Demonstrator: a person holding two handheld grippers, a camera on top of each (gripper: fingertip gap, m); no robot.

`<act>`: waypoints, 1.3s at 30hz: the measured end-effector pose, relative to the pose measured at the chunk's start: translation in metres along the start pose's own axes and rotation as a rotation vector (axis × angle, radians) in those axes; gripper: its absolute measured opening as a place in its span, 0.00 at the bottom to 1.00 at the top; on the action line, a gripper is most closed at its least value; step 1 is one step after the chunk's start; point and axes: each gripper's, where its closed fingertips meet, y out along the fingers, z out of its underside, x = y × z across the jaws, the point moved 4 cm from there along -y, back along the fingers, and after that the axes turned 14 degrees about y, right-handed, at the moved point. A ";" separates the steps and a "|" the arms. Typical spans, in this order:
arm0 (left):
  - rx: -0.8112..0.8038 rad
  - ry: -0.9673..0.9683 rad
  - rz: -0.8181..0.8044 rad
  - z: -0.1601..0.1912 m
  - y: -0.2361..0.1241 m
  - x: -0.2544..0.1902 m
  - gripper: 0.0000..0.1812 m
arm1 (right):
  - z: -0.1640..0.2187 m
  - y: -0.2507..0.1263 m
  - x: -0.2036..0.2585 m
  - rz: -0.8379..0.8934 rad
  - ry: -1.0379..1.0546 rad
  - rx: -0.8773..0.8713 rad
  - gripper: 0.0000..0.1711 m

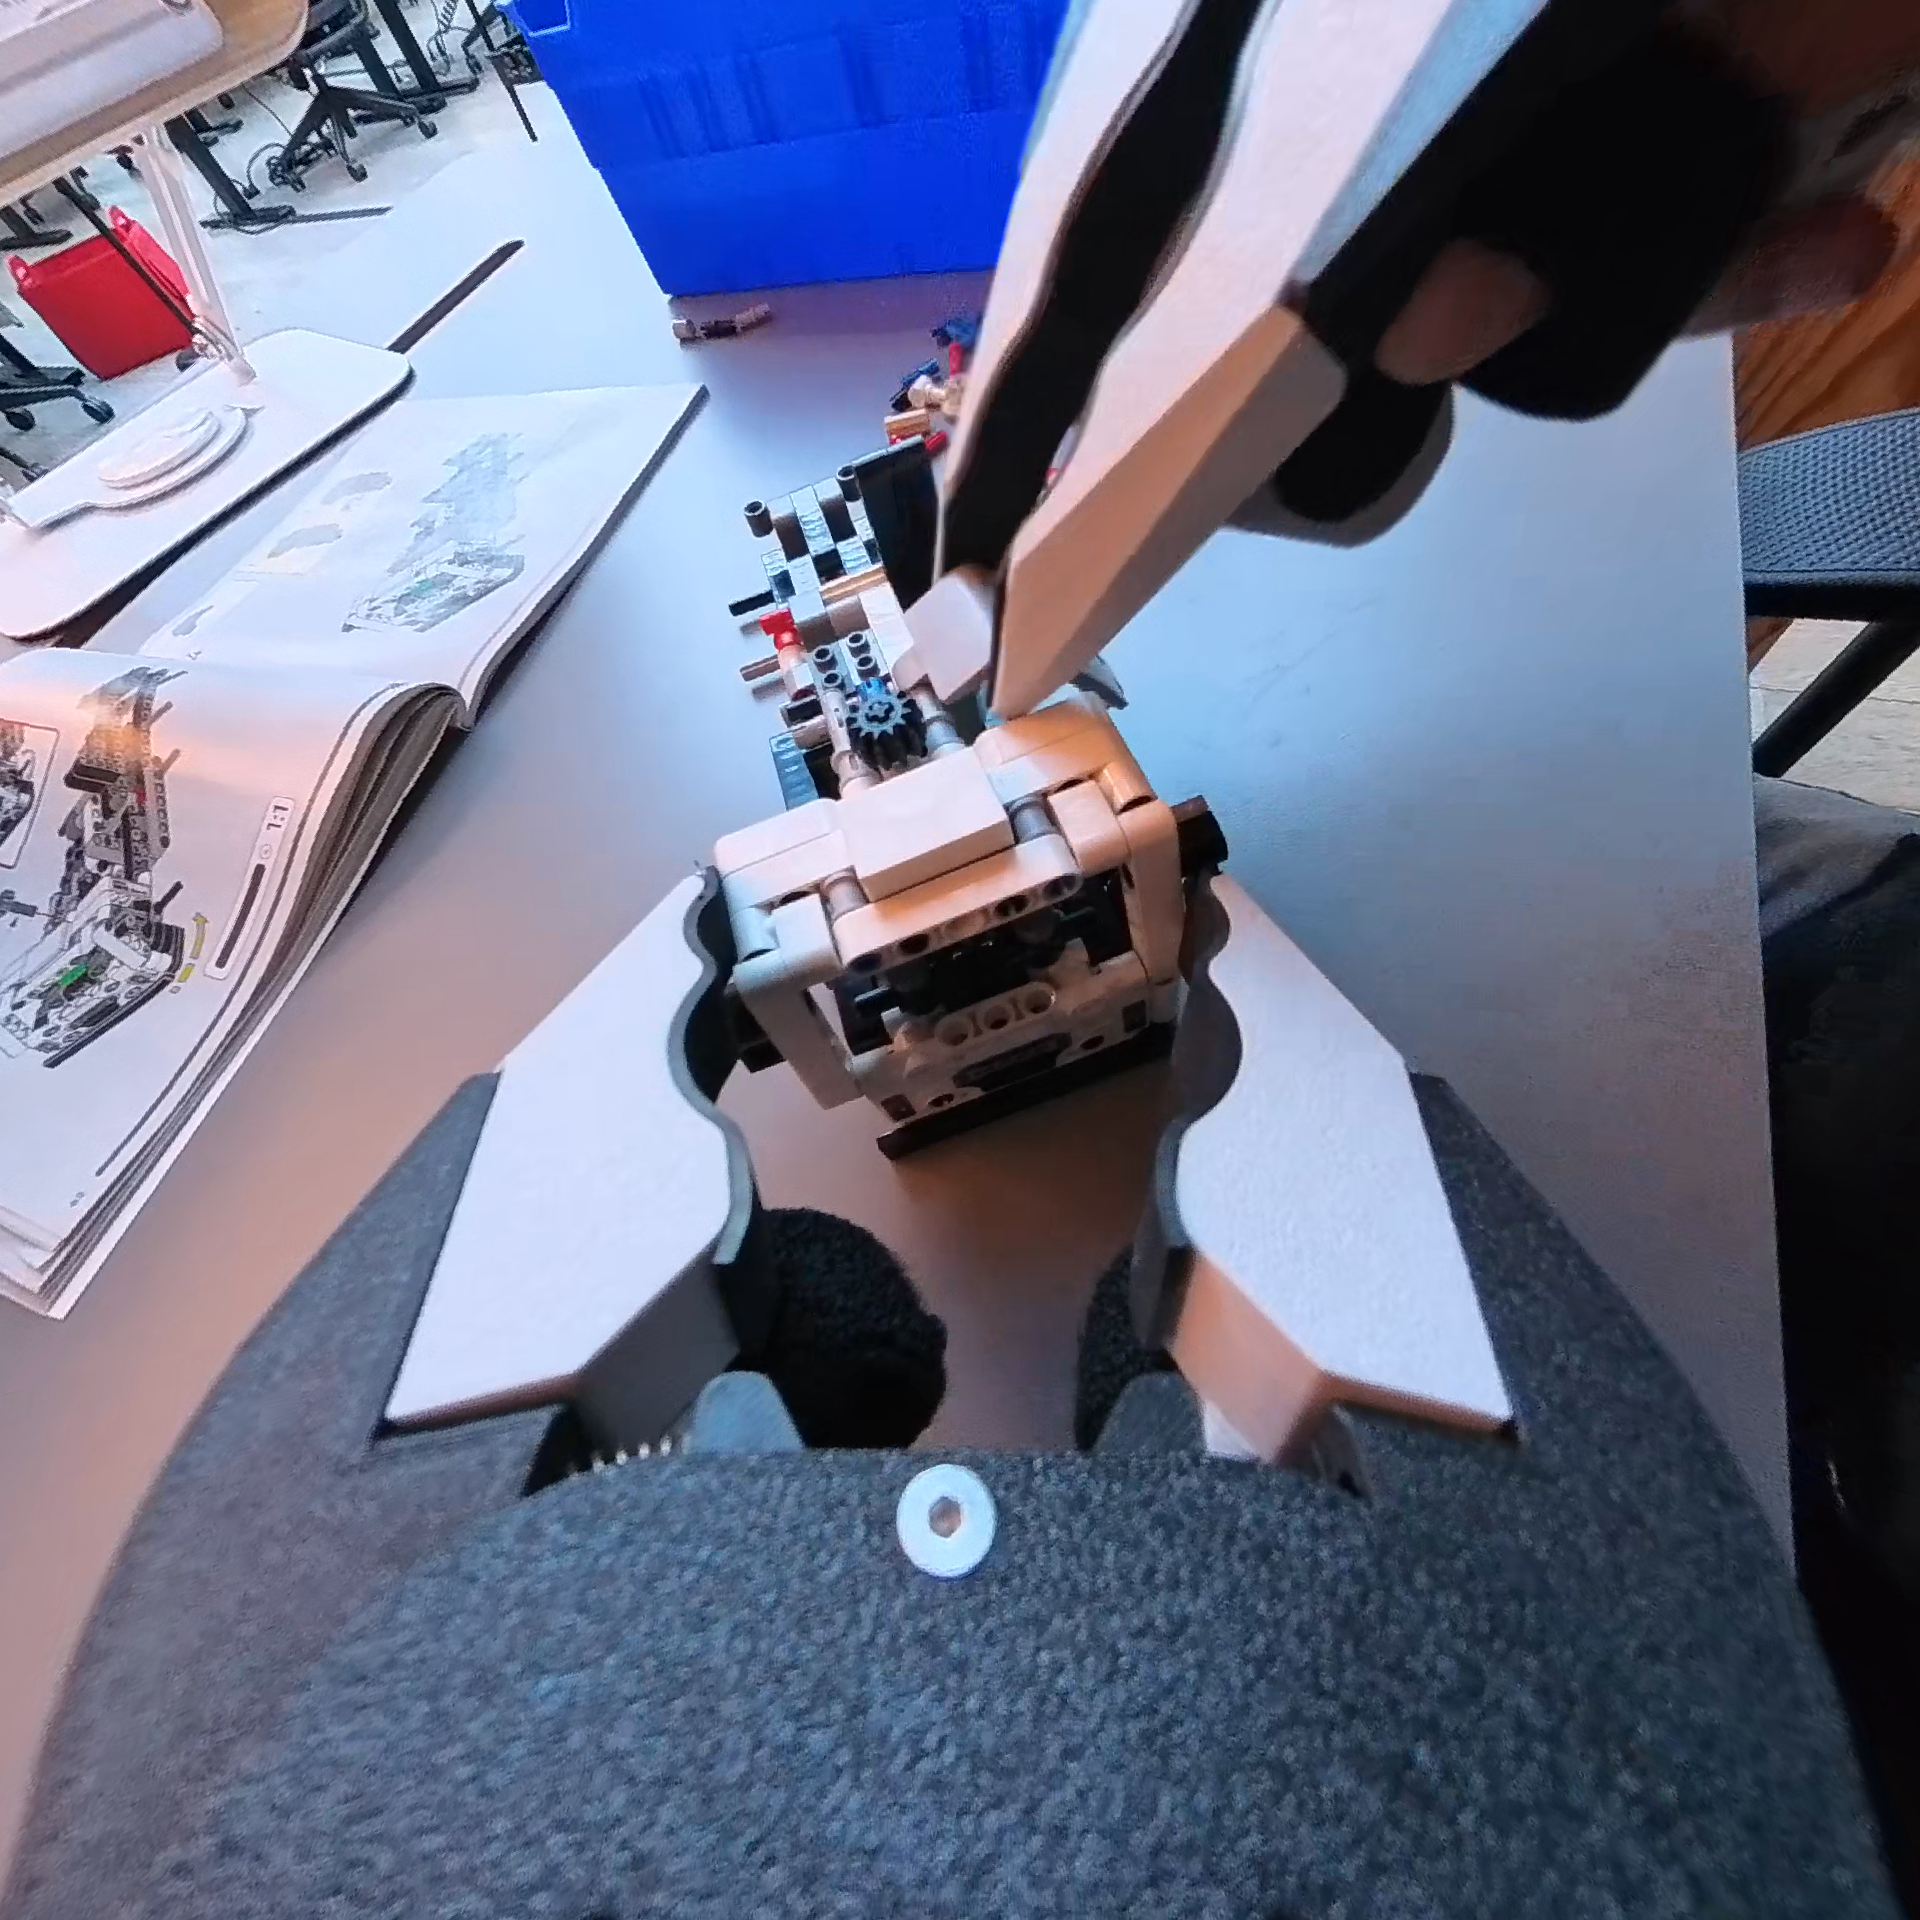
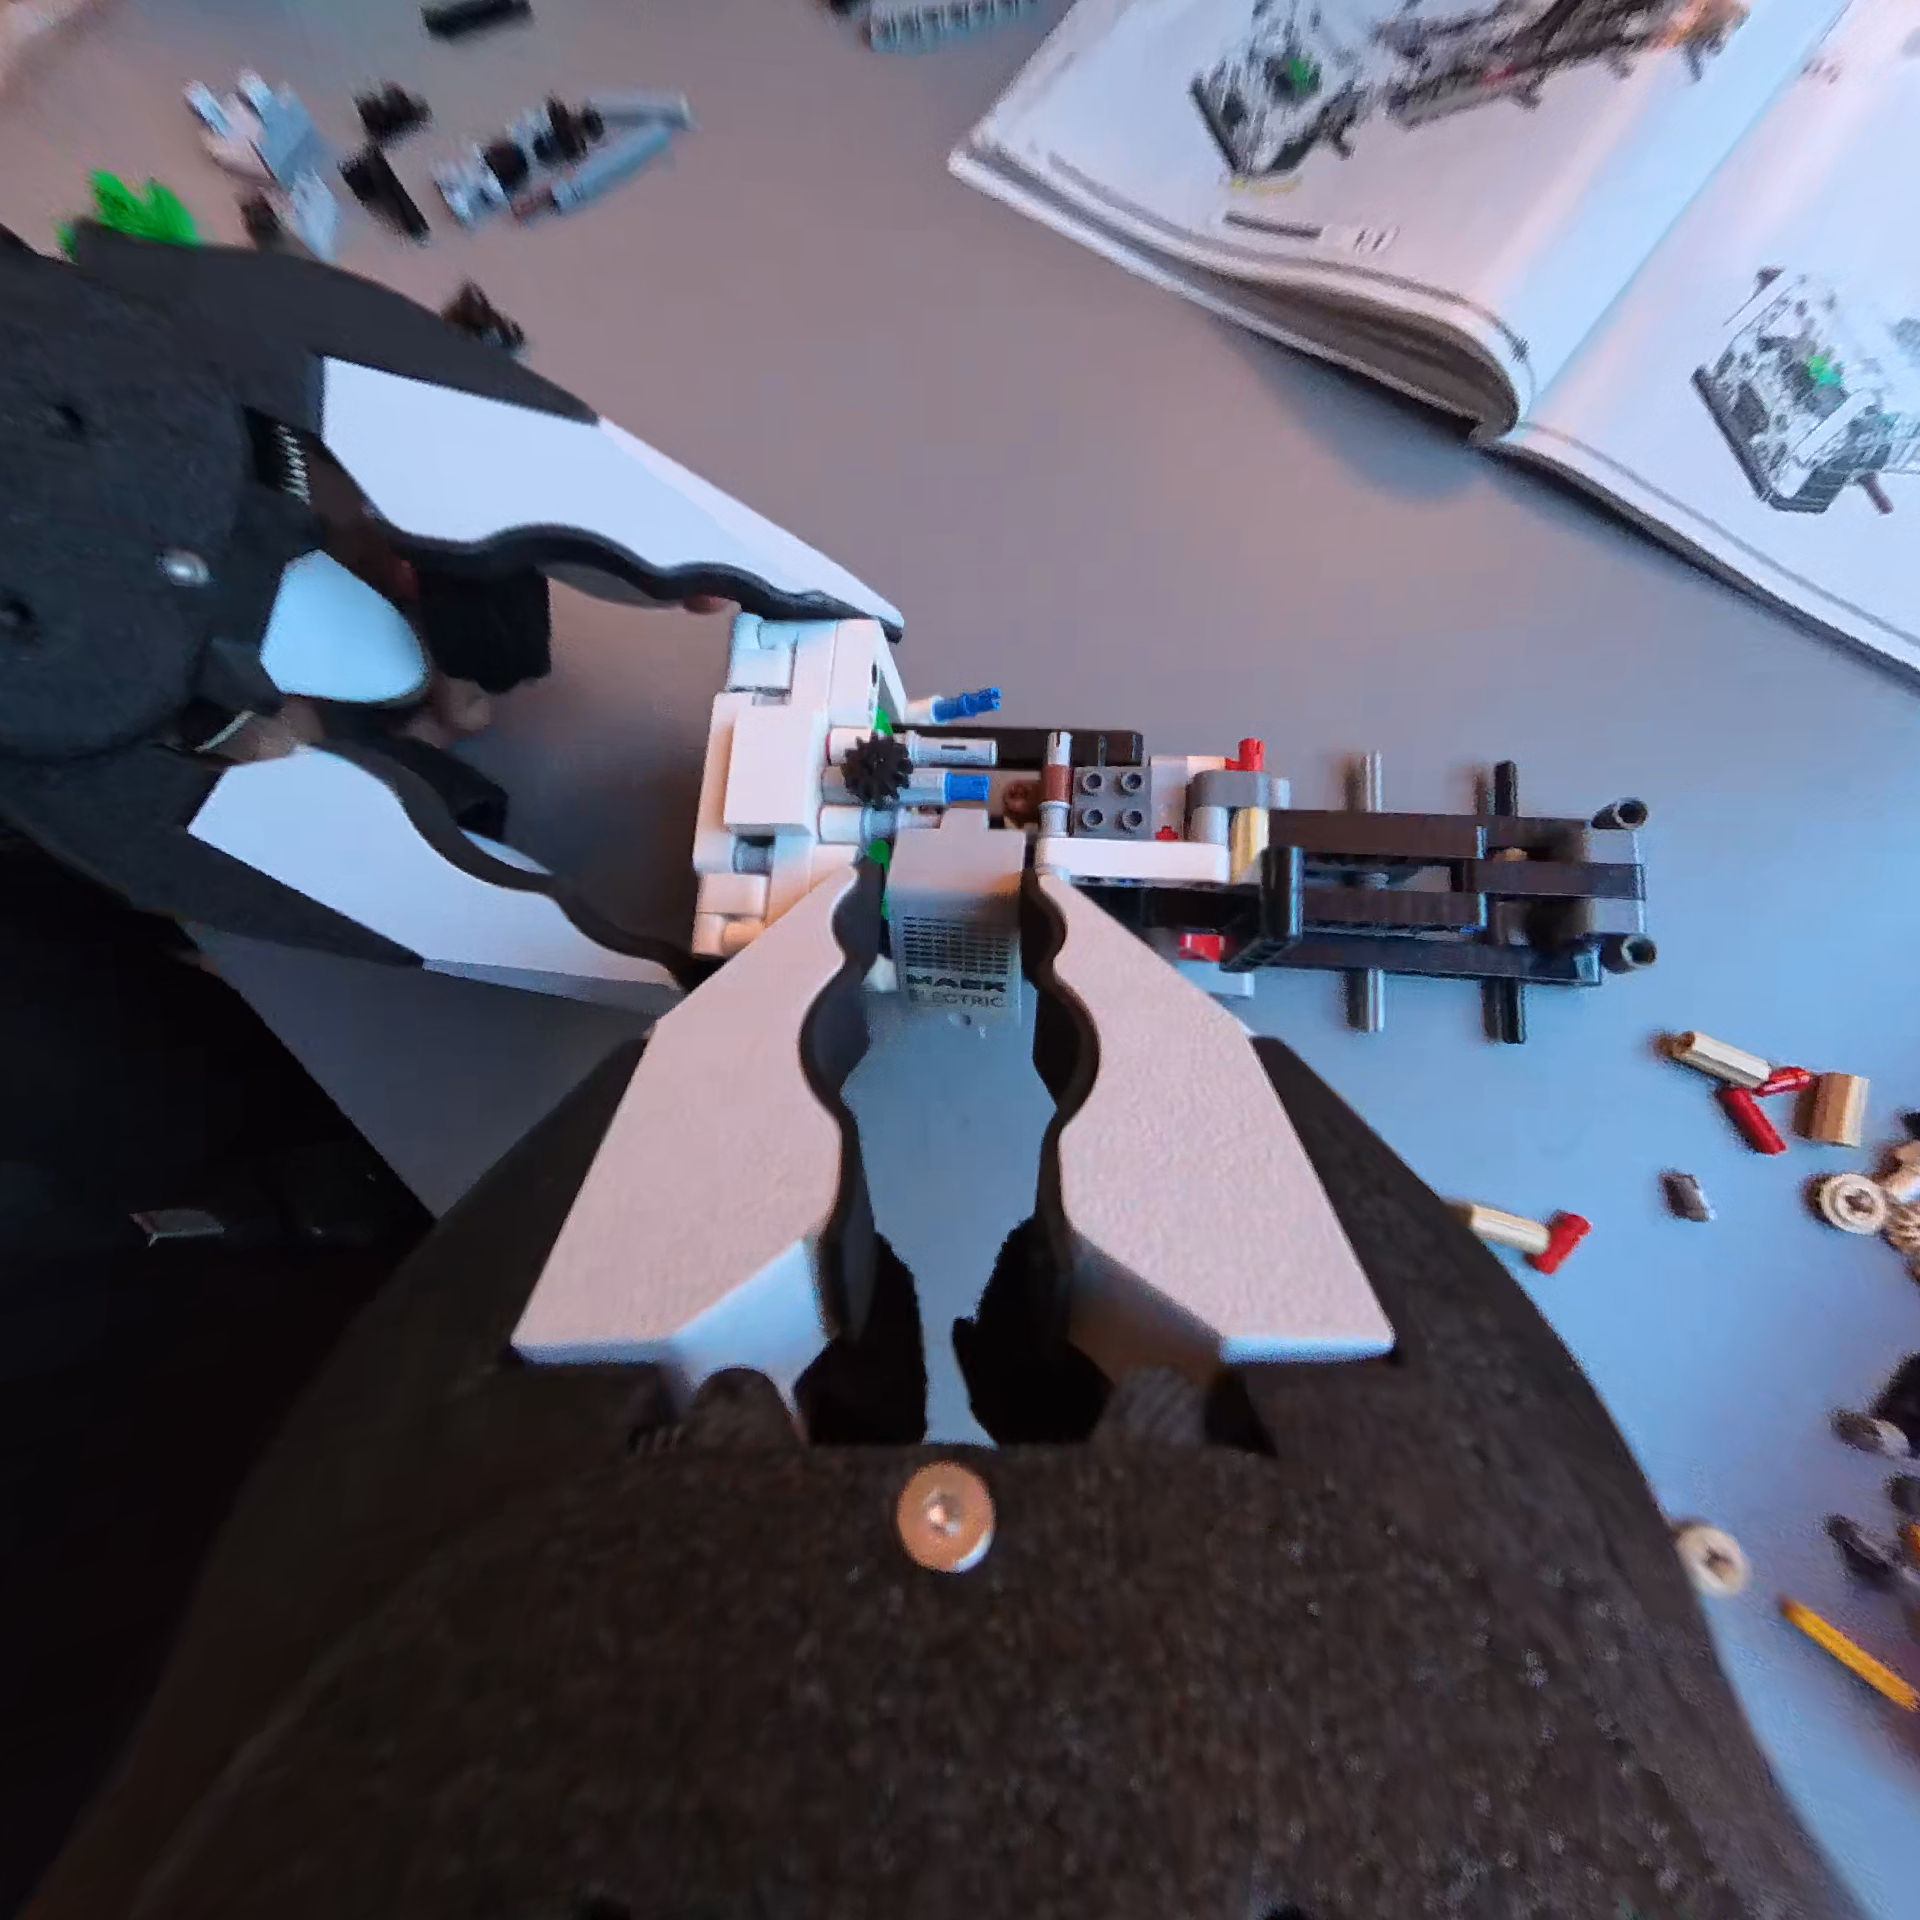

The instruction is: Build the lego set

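A long lego model (image 1: 935,831) lies on the grey table (image 1: 1403,727). It has a white block at its near end and a black frame (image 2: 1455,883) at its far end. A black gear (image 2: 876,771) sits behind the white block. My left gripper (image 1: 956,914) is shut on the sides of the white block; it also shows in the right wrist view (image 2: 790,795). My right gripper (image 2: 945,883) is shut on a white panel piece (image 2: 956,935) with a printed sticker. It holds the piece against the model just behind the white block. It comes in from the upper right in the left wrist view (image 1: 977,675).
An open instruction booklet (image 1: 312,727) (image 2: 1558,260) lies to the left of the model. A blue bin (image 1: 810,135) stands at the back. Loose pieces (image 2: 1766,1112) and a pencil (image 2: 1849,1652) lie by the frame end, more pieces (image 2: 416,166) farther off. A chair (image 1: 1829,540) stands past the table's right edge. The grippers' ends are close to 4 cm from one another. Left tips and right tips are each some 25 cm from the pencil (image 2: 1849,1652).
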 end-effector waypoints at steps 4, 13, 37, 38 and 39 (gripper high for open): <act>0.000 0.001 0.000 0.000 0.000 0.000 0.47 | 0.005 -0.008 -0.005 -0.076 0.100 -0.116 0.20; 0.002 0.001 -0.005 0.000 0.000 0.000 0.47 | 0.007 -0.004 0.000 -0.001 -0.026 -0.209 0.13; -0.009 0.005 0.027 0.000 -0.001 -0.001 0.47 | 0.013 -0.002 -0.003 -0.209 -0.095 -0.179 0.13; -0.009 0.004 0.028 0.000 -0.001 -0.001 0.47 | 0.013 -0.001 -0.003 -0.217 -0.086 -0.178 0.13; -0.009 0.004 0.029 0.000 -0.001 -0.001 0.47 | 0.013 -0.001 -0.003 -0.231 -0.081 -0.177 0.13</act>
